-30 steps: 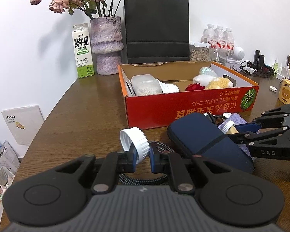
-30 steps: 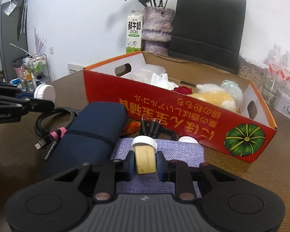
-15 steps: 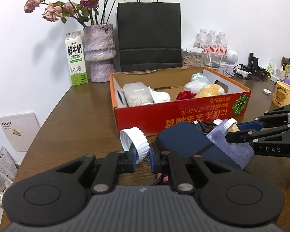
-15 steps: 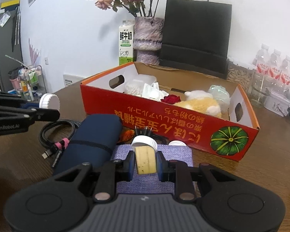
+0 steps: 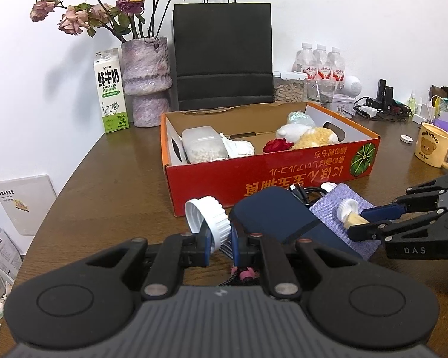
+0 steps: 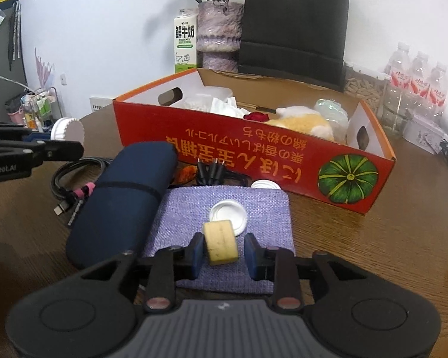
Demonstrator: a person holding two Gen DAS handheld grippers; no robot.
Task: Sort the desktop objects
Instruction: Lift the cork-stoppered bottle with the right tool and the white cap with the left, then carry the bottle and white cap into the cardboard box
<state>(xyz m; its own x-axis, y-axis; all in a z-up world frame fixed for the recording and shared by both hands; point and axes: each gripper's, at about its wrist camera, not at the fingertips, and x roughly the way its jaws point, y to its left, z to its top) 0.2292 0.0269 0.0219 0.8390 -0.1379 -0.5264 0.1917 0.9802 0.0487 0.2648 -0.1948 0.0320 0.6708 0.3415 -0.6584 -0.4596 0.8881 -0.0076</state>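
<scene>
While the left gripper (image 5: 220, 240) stays clamped on a white ribbed cap (image 5: 207, 214) at lower centre of its view, the right gripper (image 6: 224, 252) is letting its jaws spread, and a small yellowish bottle (image 6: 221, 241) lies between them on a purple woven pouch (image 6: 224, 205). A gap shows on both sides of the bottle, so the pads no longer press it. Its own white lid (image 6: 228, 214) points away toward the red cardboard box (image 6: 254, 155) in mid-frame. Just left of the pouch a dark blue case (image 6: 122, 203) lies on the brown tabletop (image 6: 373, 253), with a coiled black cable (image 6: 74, 176) beyond it at left. Another white cap (image 6: 265, 185) sits between pouch and box. Inside the box are a plush toy (image 5: 310, 137), a red rose (image 5: 276, 145) and a clear container of white beads (image 5: 203, 146). A milk carton (image 5: 110, 89), a vase of roses (image 5: 146, 80) and a black paper bag (image 5: 224, 56) stand behind the box in the upper part of the frame.
</scene>
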